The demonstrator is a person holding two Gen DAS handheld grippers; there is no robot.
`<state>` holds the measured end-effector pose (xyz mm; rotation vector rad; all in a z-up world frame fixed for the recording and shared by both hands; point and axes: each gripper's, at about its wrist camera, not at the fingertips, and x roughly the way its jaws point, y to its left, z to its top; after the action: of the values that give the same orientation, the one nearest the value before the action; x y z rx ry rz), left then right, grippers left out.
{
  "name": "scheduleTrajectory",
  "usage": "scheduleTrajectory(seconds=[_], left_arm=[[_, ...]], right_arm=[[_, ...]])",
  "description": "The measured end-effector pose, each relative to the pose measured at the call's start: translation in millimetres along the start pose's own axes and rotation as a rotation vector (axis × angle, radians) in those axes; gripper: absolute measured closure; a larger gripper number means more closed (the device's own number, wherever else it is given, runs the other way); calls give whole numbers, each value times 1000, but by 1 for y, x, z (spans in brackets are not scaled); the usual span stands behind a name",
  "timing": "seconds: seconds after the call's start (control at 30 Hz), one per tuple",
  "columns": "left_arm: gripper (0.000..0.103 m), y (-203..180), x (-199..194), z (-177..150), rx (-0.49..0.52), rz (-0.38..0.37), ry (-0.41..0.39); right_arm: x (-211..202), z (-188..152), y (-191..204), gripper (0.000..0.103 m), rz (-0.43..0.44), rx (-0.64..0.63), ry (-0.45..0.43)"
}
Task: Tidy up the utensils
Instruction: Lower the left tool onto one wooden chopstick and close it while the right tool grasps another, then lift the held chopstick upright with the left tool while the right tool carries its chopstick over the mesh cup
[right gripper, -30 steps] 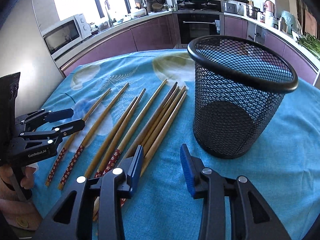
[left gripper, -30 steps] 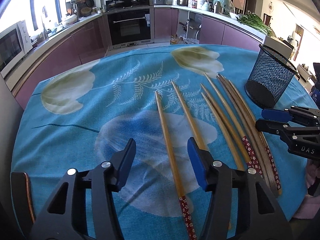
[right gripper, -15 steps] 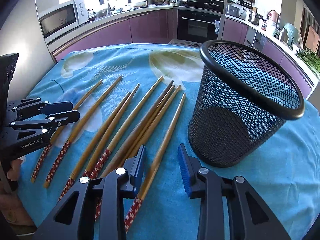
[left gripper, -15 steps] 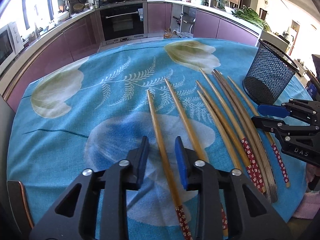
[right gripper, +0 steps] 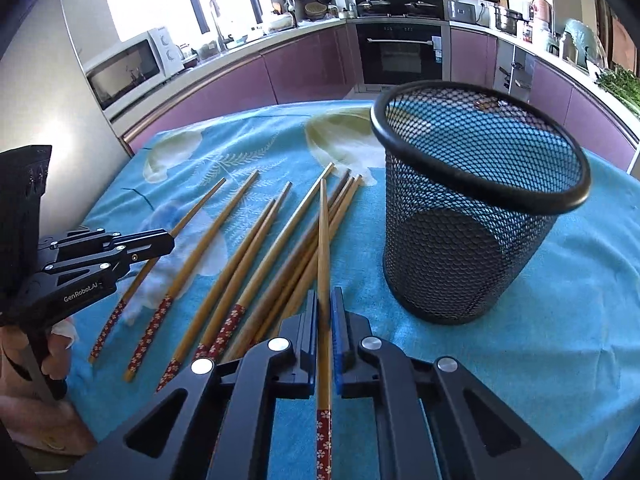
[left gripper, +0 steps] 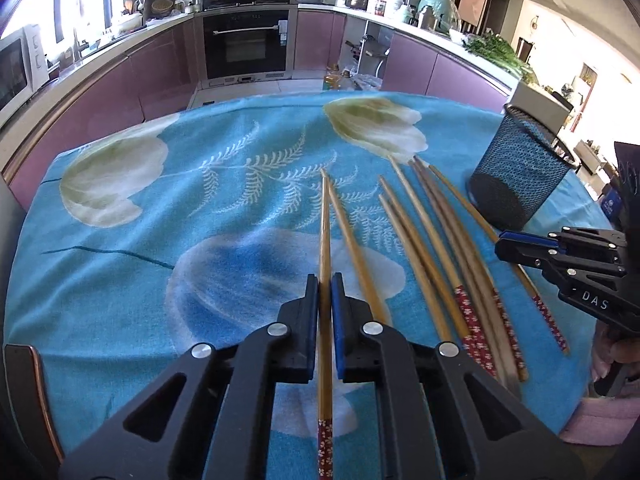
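Several wooden chopsticks with red flowered ends lie side by side on the blue flowered tablecloth (left gripper: pixel 120 264). My left gripper (left gripper: pixel 325 286) is shut on the leftmost chopstick (left gripper: pixel 325 232), which runs straight ahead between the pads. My right gripper (right gripper: pixel 325 302) is shut on the rightmost chopstick (right gripper: pixel 323 236), next to the loose chopsticks (right gripper: pixel 240 256). The black mesh cup (right gripper: pixel 468 216) stands upright and empty just right of the right gripper; it also shows in the left wrist view (left gripper: pixel 516 176). Each gripper shows in the other's view: the right one (left gripper: pixel 504 246), the left one (right gripper: pixel 170 240).
The round table's front edge is close under both grippers. A chair back (left gripper: pixel 28 396) stands at the left edge. Purple kitchen cabinets, an oven (left gripper: pixel 246 44) and a microwave (right gripper: pixel 128 68) lie beyond the table.
Both grippers have closed, each onto a chopstick: the left on the leftmost one, the right on the one nearest the mesh cup. Both held chopsticks now point straight ahead.
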<state>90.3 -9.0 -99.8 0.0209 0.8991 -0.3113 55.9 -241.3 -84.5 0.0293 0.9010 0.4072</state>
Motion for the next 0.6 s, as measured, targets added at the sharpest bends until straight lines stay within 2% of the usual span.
scheduleTrajectory(seconds=[0.4,0.6], left_arm=[[96,-12,-75,23,35,-151,-157],[96,-20,-115,38,48,-233,-248]], right_arm=[[-65,20,-3,97,115,8,-203],[-92,31,-7,97,144,5,-303]])
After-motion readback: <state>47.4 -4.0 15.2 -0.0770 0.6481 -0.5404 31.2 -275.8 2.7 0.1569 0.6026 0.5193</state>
